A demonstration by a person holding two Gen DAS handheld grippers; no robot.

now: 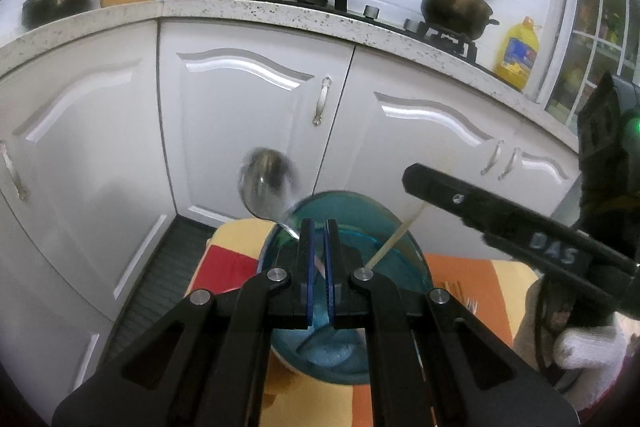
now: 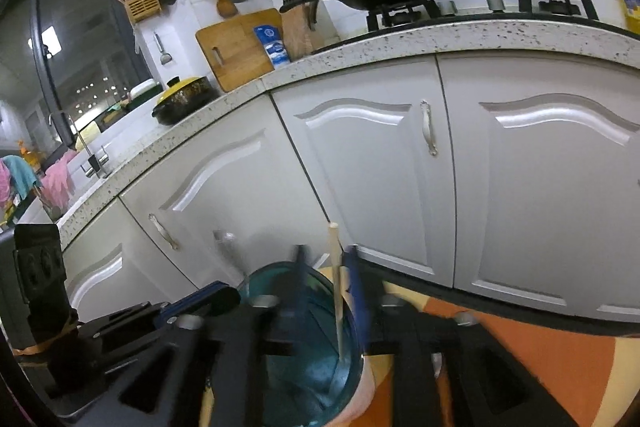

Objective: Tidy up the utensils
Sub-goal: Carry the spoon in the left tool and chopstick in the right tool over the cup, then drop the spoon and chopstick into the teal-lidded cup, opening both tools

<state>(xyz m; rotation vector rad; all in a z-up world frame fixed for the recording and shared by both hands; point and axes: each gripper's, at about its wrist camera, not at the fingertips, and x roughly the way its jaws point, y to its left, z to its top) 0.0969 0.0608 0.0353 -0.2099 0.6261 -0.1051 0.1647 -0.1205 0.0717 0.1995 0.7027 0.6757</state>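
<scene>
Motion-blurred spoon (image 1: pixel 267 183) bowl

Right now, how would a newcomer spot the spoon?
Find the blue cup on the striped cloth below the white cabinets. The left gripper holds the metal spoon over its rim, bowl end up. The other utensil there is a thin wooden chopstick.

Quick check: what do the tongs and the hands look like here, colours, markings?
Left tongs: black angular linkage arms, silver pivot pins, blue-edged finger pads. Right tongs: same black build, blue pads, blurred. Seen from the left wrist view, the right unit carries raised "DAS" lettering, a green LED, and a white knit glove grips it.
</scene>
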